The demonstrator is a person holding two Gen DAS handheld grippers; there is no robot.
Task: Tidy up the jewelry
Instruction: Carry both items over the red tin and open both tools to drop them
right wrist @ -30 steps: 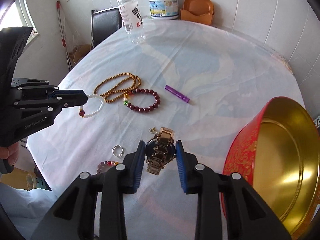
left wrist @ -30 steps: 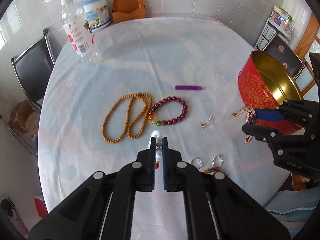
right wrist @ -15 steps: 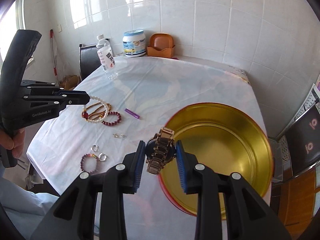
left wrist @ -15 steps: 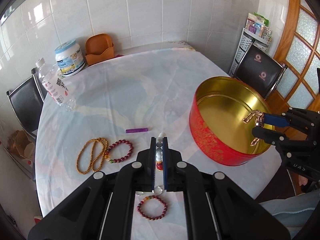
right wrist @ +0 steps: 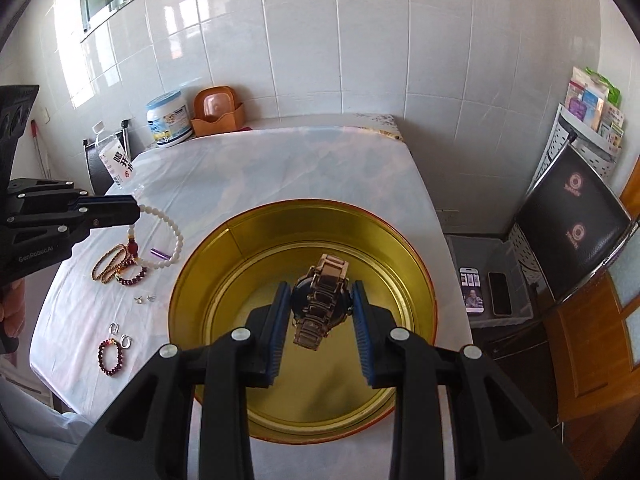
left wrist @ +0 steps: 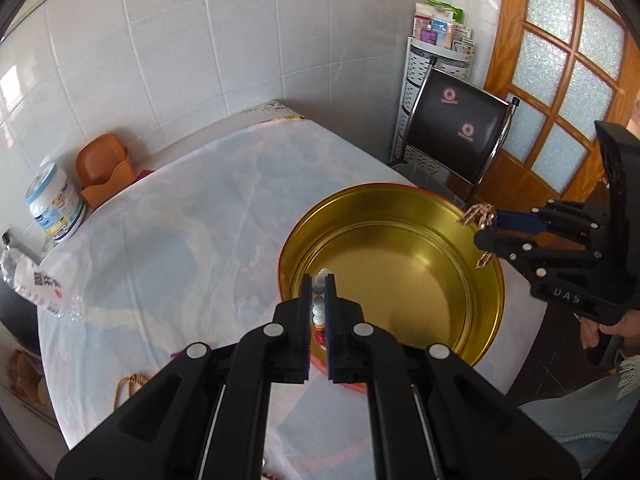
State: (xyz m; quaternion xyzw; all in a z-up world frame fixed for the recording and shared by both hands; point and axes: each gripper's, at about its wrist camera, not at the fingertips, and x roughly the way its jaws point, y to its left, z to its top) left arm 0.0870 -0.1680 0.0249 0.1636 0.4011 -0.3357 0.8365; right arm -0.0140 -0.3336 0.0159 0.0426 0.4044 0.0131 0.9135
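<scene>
Hand-held gripper, right [right wrist: 319,307], is clamped on watch [right wrist: 322,300] over tin [right wrist: 208,280]; left hand-held gripper [left wrist: 319,294] is clamped on bead string [right wrist: 170,236] at tin's rim. Tin is seen empty, nothing stowed yet. Bracelets [right wrist: 112,356], rings [right wrist: 120,334], etc. are left on worktop [right wrist: 280,168] beside tin.

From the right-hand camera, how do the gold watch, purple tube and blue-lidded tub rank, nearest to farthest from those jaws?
1. Gold watch, clamped between the jaws of the right gripper.
2. Purple tube, left on the tablecloth.
3. Blue-lidded tub, far left by the wall.
</scene>
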